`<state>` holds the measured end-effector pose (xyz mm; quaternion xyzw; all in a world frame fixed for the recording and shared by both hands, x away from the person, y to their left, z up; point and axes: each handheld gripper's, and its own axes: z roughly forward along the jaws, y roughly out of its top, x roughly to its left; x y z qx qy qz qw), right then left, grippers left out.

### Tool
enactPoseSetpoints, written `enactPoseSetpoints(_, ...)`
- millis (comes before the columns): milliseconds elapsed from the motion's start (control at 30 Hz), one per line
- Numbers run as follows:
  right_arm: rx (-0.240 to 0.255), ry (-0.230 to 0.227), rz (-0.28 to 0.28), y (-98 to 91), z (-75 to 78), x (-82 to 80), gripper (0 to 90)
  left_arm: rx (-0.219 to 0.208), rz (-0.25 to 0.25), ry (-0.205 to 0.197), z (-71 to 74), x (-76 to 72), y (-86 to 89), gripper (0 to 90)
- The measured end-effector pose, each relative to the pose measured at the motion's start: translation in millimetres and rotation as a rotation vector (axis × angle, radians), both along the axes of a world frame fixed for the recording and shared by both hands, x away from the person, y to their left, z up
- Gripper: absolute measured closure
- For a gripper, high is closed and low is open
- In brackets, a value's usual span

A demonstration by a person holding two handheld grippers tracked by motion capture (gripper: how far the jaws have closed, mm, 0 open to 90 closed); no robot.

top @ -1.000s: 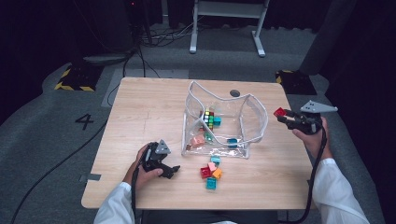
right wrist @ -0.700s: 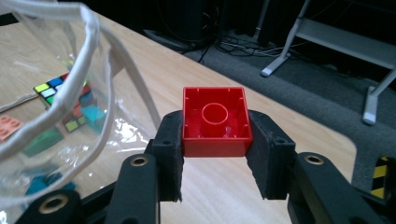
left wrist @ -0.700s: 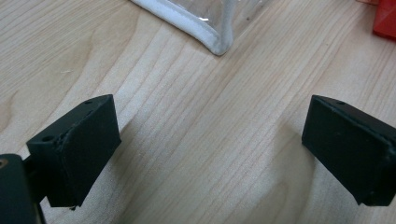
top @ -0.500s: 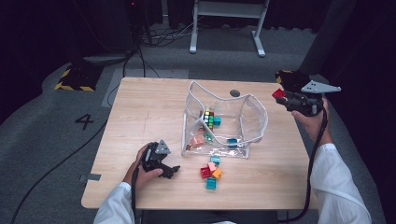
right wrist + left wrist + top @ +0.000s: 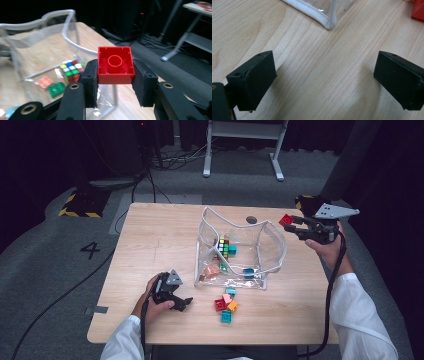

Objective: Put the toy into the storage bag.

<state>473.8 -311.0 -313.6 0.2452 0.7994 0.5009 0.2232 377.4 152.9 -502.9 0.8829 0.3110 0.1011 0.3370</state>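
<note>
The right gripper [image 5: 115,82] pinches a red brick [image 5: 115,65] between its fingers [image 5: 90,80], the pads pressed on two opposite sides, the hollow underside with its round tube facing the camera. In the high view the brick [image 5: 286,219] sits at the tip of the right gripper [image 5: 295,226], off the surface, just beside the far right rim of the clear bag [image 5: 276,262]. A second ago that hand was lower and nearer the person, out by the right edge; now it has risen and swung in toward the bag's open mouth. The brick is carried, not yet dropped, so the likely next step is to bring it over the opening and let it go.

Inside the bag lie a puzzle cube [image 5: 223,247], a pink brick [image 5: 212,270] and a few teal ones. A small heap of loose bricks [image 5: 226,304] waits on the surface [image 5: 150,235] in front of the bag, not yet packed.

The left gripper [image 5: 172,293] rests low on the surface, in the same spot as before. Its fingers [image 5: 252,80] are spread wide with bare wood between them, and a corner of the bag [image 5: 328,22] lies just ahead. It looks ready for the next brick.
</note>
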Motion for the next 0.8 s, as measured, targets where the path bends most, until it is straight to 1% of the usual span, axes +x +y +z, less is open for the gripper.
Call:
enactPoseSetpoints(33, -0.002, 0.005, 0.011, 2.5, 0.1, -0.9, 59.0, 0.001, 0.001, 0.003, 0.0, -0.2, 0.0, 4.3)
enactPoseSetpoints(67, -0.001, 0.002, 0.037, 6.7, 0.1, -1.4, 59.0, 0.0, -0.001, -0.001, 0.0, 0.1, 0.0, 4.2)
enactPoseSetpoints(100, -0.003, 0.015, 0.054, 10.6, 0.3, -3.3, 59.0, 0.001, 0.0, 0.002, 0.0, -0.1, 0.0, 4.2)
enactPoseSetpoints(133, -0.014, 0.012, 0.073, 14.5, 0.6, -4.6, 59.0, -0.001, -0.001, -0.003, 0.0, 0.1, -0.1, 4.2)
enactPoseSetpoints(167, -0.023, 0.014, 0.087, 18.9, 1.1, -6.4, 59.0, -0.001, 0.0, 0.004, 0.0, -0.2, -0.1, 4.2)
enactPoseSetpoints(200, -0.02, 0.017, 0.109, 23.5, 1.2, -7.6, 59.0, 0.0, 0.0, 0.001, -0.1, 0.0, 0.0, 4.2)
enactPoseSetpoints(233, -0.031, 0.02, 0.125, 29.3, 1.7, -9.7, 59.0, 0.001, 0.001, 0.002, 0.0, -0.1, 0.0, 4.2)
enactPoseSetpoints(333, -0.063, 0.011, 0.173, 40.9, 1.9, -10.6, 59.0, 0.0, 0.001, 0.003, 0.0, -0.2, 0.0, 4.2)
enactPoseSetpoints(400, -0.09, 0.007, 0.182, 49.1, 1.5, -11.4, 59.0, -0.005, -0.003, 0.003, -0.3, 0.1, -0.3, 4.2)
enactPoseSetpoints(433, -0.095, 0.016, 0.192, 53.0, 0.9, -11.5, 59.0, 0.001, 0.002, 0.004, 0.0, -0.2, 0.0, 4.2)
enactPoseSetpoints(467, -0.106, 0.019, 0.203, 57.1, 0.0, -11.2, 59.0, -0.008, -0.004, 0.007, -0.4, -0.2, -0.4, 4.2)
enactPoseSetpoints(533, -0.14, 0.019, 0.212, 65.7, -1.6, -10.6, 59.0, -0.004, -0.002, 0.003, -0.2, 0.0, -0.2, 4.2)
enactPoseSetpoints(600, -0.155, 0.029, 0.223, 71.1, -2.7, -9.9, 59.0, 0.004, 0.003, -0.002, 0.2, -0.1, 0.2, 4.3)
enactPoseSetpoints(633, -0.171, 0.029, 0.226, 74.6, -3.2, -9.0, 59.0, 0.003, 0.002, -0.001, 0.2, -0.1, 0.1, 4.2)
enactPoseSetpoints(733, -0.197, 0.043, 0.236, 82.0, -4.7, -7.2, 59.0, -0.002, -0.002, -0.001, -0.1, 0.1, -0.1, 4.2)
enactPoseSetpoints(800, -0.217, 0.045, 0.252, 87.7, -6.0, -5.6, 59.0, 0.003, 0.002, 0.0, 0.2, -0.2, 0.1, 4.3)
